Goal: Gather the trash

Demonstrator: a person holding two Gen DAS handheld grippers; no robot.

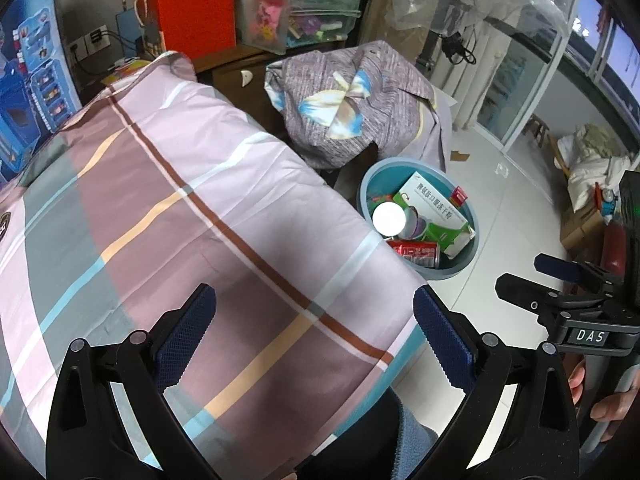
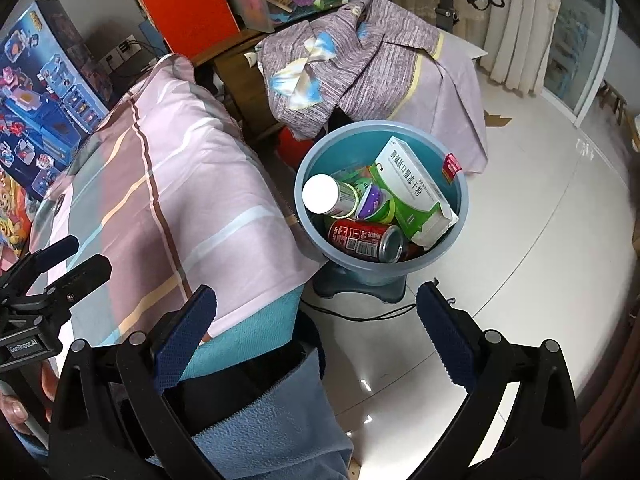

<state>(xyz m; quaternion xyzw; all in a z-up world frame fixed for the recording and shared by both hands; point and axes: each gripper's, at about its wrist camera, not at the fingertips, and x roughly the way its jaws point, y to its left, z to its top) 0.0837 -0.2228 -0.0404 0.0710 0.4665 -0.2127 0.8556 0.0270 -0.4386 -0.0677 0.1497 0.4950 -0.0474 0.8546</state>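
A blue trash bin point(image 2: 460, 196) point(image 1: 472, 216) stands on the white floor beside the bed. Inside lie a red soda can point(image 2: 366, 240) point(image 1: 416, 251), a green and white medicine box point(image 2: 412, 188) point(image 1: 434, 206), a white-capped bottle point(image 2: 326, 196) point(image 1: 389, 219) and a purple-green cup point(image 2: 374, 202). My left gripper point(image 1: 314, 328) hangs open over the striped bedcover point(image 1: 180, 200), nothing between its fingers. My right gripper point(image 2: 316, 328) is open too, above the floor just short of the bin, and empty. Each gripper shows at the edge of the other's view, held by a hand.
A chair draped with a purple-grey shirt point(image 2: 360, 52) stands behind the bin. A dark cabinet point(image 2: 240, 80) with clear storage boxes and an orange box point(image 2: 188, 4) lies beyond. Toy boxes point(image 2: 40, 92) lean at the left. A black cable point(image 2: 360, 316) runs on the floor near the bin's base.
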